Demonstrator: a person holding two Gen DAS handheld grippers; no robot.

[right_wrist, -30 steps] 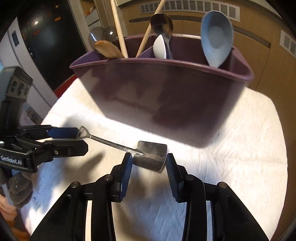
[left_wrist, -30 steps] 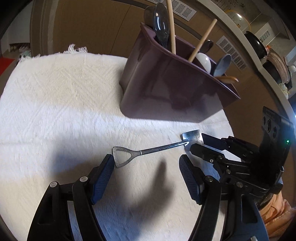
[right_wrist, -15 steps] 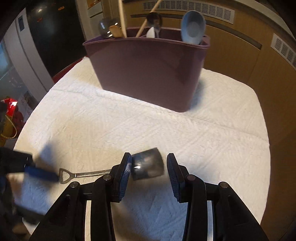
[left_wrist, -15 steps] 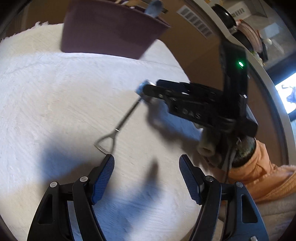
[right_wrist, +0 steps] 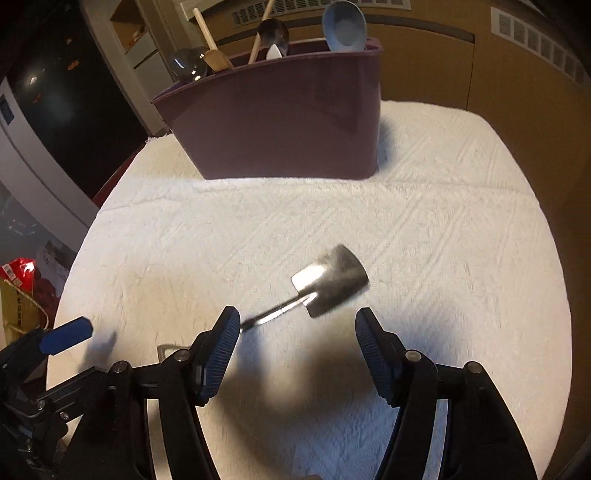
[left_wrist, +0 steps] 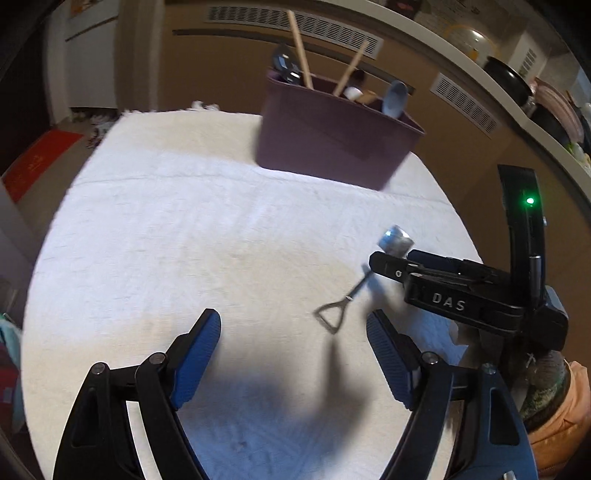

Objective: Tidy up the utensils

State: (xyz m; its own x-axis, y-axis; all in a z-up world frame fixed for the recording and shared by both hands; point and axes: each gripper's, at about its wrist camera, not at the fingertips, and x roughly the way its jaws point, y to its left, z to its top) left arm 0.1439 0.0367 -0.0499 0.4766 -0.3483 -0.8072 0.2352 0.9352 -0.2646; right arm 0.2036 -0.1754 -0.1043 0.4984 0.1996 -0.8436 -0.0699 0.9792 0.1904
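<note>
The right gripper (right_wrist: 293,334), black with ribbed blue pads, is spreading its jaws; the small shovel-shaped steel spoon (right_wrist: 330,282) lies between them, free of both pads, blurred, its flat blade pointing away and its thin shaft running back towards the left pad. The left gripper (left_wrist: 293,341) is widening too, and nothing sits between its blue pads; the spoon's triangular loop handle (left_wrist: 330,316) lies just ahead of its right-hand pad. Everything rests on a white textured cloth (right_wrist: 443,229) over the table. Well beyond the spoon stands the dark purple plastic caddy (right_wrist: 280,122), holding wooden sticks, metal spoons and a pale blue-grey spoon (right_wrist: 344,26) upright.
</note>
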